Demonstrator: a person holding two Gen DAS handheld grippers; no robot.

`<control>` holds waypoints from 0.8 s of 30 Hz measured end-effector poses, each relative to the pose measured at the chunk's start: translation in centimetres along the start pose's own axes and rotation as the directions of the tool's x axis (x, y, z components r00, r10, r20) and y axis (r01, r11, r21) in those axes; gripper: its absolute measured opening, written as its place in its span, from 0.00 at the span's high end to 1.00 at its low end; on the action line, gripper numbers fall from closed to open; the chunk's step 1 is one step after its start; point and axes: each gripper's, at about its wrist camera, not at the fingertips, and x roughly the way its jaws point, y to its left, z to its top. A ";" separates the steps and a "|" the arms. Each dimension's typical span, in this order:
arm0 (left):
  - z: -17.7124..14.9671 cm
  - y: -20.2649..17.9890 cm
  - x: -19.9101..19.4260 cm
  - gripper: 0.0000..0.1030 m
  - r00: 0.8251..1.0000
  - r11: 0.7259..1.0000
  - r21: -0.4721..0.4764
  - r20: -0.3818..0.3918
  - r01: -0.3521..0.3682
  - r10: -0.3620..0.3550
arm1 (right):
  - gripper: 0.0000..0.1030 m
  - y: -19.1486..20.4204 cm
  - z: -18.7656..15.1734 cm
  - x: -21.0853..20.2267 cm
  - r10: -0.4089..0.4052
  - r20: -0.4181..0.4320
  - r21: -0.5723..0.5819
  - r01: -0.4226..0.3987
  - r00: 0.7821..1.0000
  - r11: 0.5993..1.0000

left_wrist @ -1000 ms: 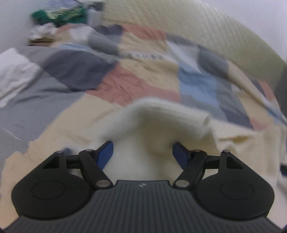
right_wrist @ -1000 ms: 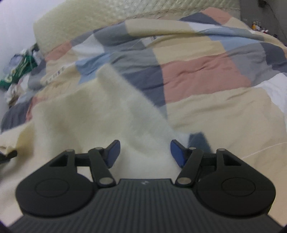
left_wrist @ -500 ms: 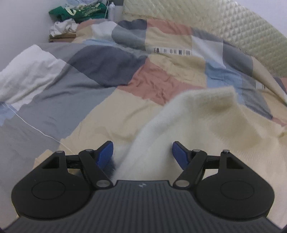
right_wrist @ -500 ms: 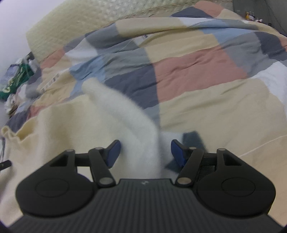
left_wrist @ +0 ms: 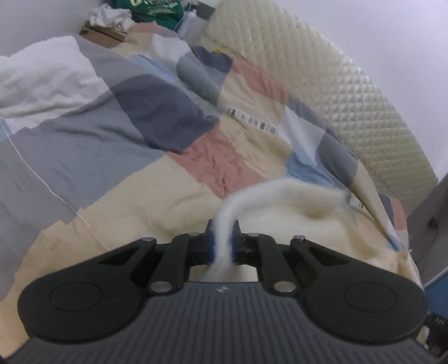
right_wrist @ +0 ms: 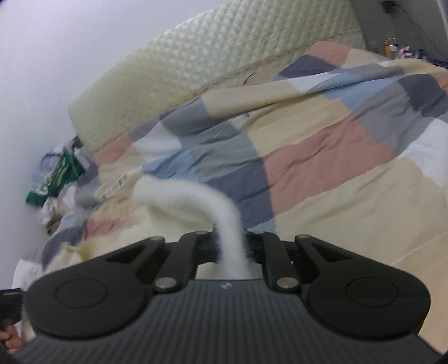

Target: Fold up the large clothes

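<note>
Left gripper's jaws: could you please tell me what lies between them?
A pinched fold of the fuzzy cream garment lies between the left gripper jaws, shown in the left wrist view.

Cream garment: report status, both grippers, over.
Left gripper and right gripper just closed, each shut on a fold of the cream garment. Garment lies on the patchwork quilt. Nothing in the way.

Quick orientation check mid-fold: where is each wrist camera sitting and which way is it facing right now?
Left wrist: rides the left gripper, facing along its fingers across the patchwork duvet toward the quilted headboard; jaws shut on a cream fleece garment.
Right wrist: rides the right gripper, facing over the duvet toward the headboard; jaws shut on the garment; a fingertip shows bottom left.
Shared: garment, duvet, headboard, green clutter pile.
</note>
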 end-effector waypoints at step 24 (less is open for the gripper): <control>-3.6 -5.0 -4.1 0.52 0.996 0.955 0.280 0.030 -0.093 0.088 | 0.54 1.1 -2.6 -2.3 -0.075 -0.045 -0.026 0.074 0.996 0.997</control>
